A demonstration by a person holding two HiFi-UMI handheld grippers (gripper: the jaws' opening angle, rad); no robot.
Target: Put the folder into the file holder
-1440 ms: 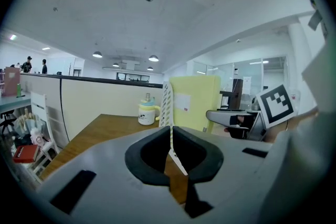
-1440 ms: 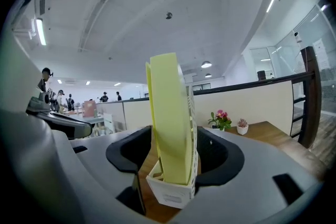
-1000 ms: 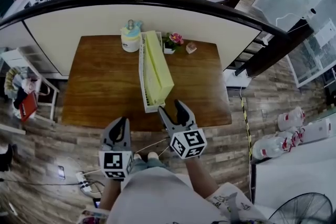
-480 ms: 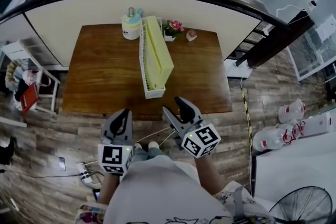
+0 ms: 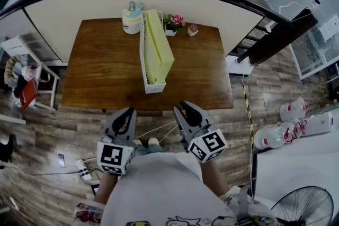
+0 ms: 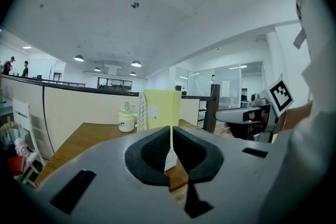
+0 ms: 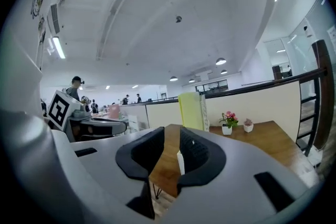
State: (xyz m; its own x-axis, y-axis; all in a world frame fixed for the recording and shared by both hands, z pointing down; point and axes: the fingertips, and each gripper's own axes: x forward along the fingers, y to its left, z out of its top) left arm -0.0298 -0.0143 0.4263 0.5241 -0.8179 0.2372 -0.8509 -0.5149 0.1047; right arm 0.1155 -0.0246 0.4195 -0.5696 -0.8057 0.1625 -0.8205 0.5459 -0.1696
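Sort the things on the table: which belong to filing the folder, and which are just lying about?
Job: yellow folder, white file holder.
Lying about: white jar with blue lid, potted pink flowers, second small pot.

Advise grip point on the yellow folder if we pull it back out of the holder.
Likely the top edge of the folder, from above, jaws across its thickness. It stands on edge in the white file holder, whose walls cover its lower sides; only the upper part rises clear.

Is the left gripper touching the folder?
Apart. Head view: the left gripper hangs short of the table, while the folder stands mid-table in the holder.
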